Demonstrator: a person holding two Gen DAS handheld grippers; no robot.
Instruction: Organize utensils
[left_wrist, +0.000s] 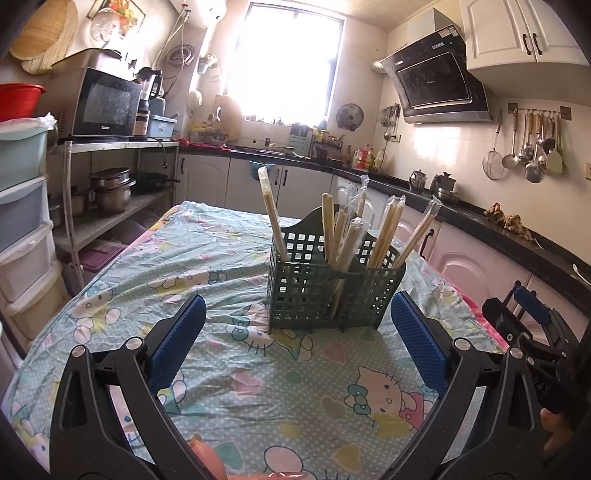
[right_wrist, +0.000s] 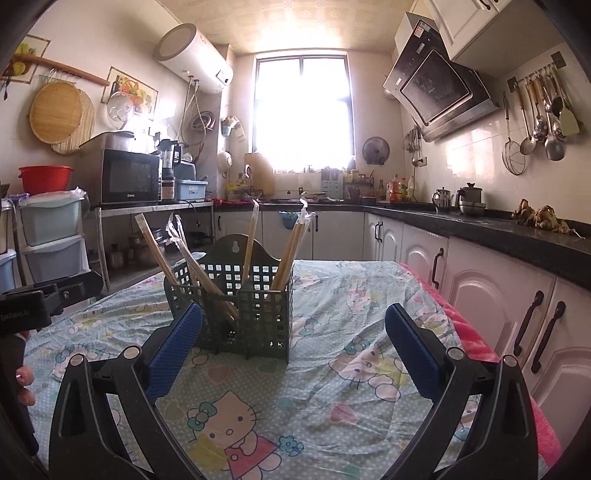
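A dark green lattice utensil caddy (left_wrist: 332, 288) stands on the table, also in the right wrist view (right_wrist: 255, 310). Several plastic-wrapped pairs of chopsticks (left_wrist: 384, 236) stand upright and leaning in its compartments, also in the right wrist view (right_wrist: 291, 243). My left gripper (left_wrist: 299, 321) is open and empty, just in front of the caddy. My right gripper (right_wrist: 295, 325) is open and empty, in front of the caddy and slightly to its right. The right gripper also shows at the right edge of the left wrist view (left_wrist: 532, 321).
The table wears a Hello Kitty cloth (right_wrist: 332, 387). Plastic drawers (left_wrist: 22, 221) and a shelf with a microwave (left_wrist: 103, 107) stand to the left. A black counter with white cabinets (right_wrist: 480, 258) runs along the right. Ladles hang on the wall (left_wrist: 528, 144).
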